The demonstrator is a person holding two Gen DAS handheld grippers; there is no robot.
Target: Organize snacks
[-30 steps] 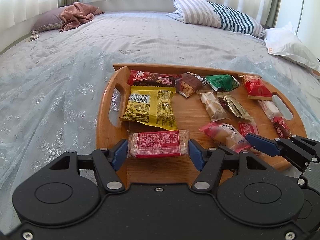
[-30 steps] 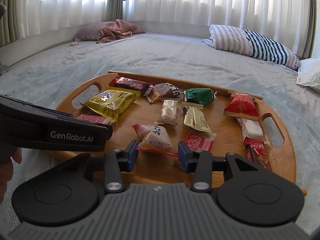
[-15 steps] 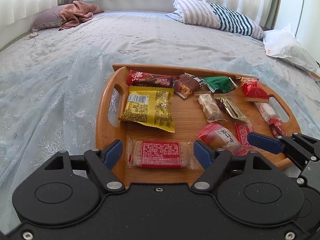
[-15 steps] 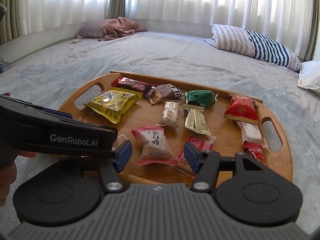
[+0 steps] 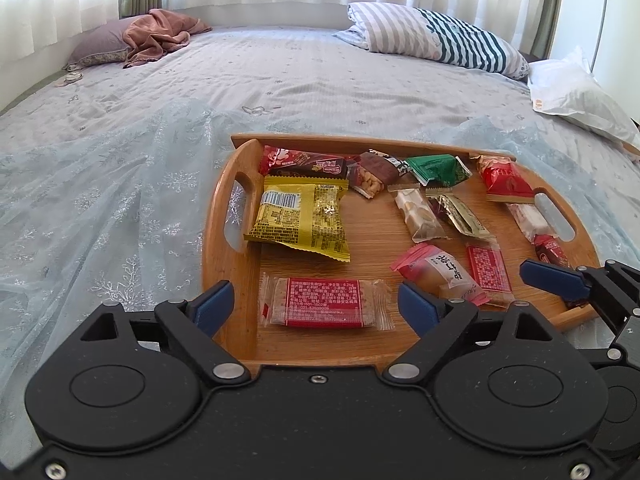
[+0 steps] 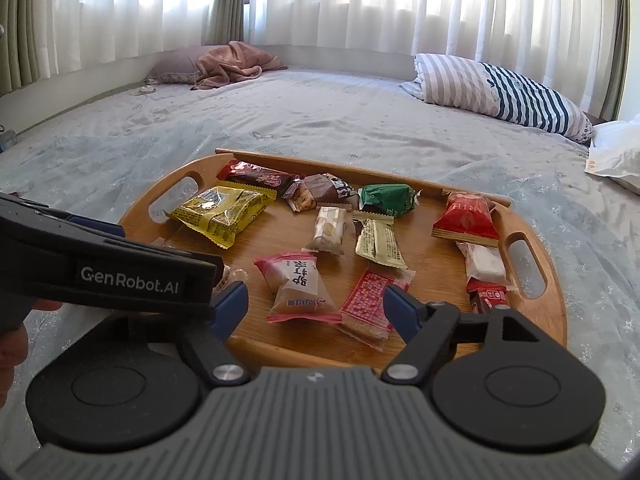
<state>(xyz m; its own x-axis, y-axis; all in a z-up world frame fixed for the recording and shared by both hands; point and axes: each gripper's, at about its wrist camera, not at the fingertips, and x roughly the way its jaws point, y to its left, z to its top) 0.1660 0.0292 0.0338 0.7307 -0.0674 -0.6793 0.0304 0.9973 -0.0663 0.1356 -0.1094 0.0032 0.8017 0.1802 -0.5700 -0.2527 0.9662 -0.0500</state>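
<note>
A wooden tray (image 5: 236,264) on the bed holds several wrapped snacks. My left gripper (image 5: 316,306) is open and empty, its blue fingers either side of a red cracker pack (image 5: 325,307) lying flat at the tray's near edge. A yellow bag (image 5: 300,218) lies behind it. My right gripper (image 6: 316,306) is open and empty, just short of a pink bun pack (image 6: 298,286) and a small red pack (image 6: 370,300) on the tray (image 6: 556,312). The left gripper's body (image 6: 108,276) crosses the left of the right wrist view.
The tray's far row holds a dark red bar (image 5: 304,164), a nut bar (image 5: 374,178), a green pack (image 5: 436,170) and a red bag (image 5: 506,184). A striped pillow (image 5: 432,38) and a white bag (image 5: 576,96) lie beyond. A pink blanket (image 5: 160,36) lies far left.
My left gripper opened, let go of the red cracker pack and drew back. My right gripper opened wider and drew back from the pink bun pack.
</note>
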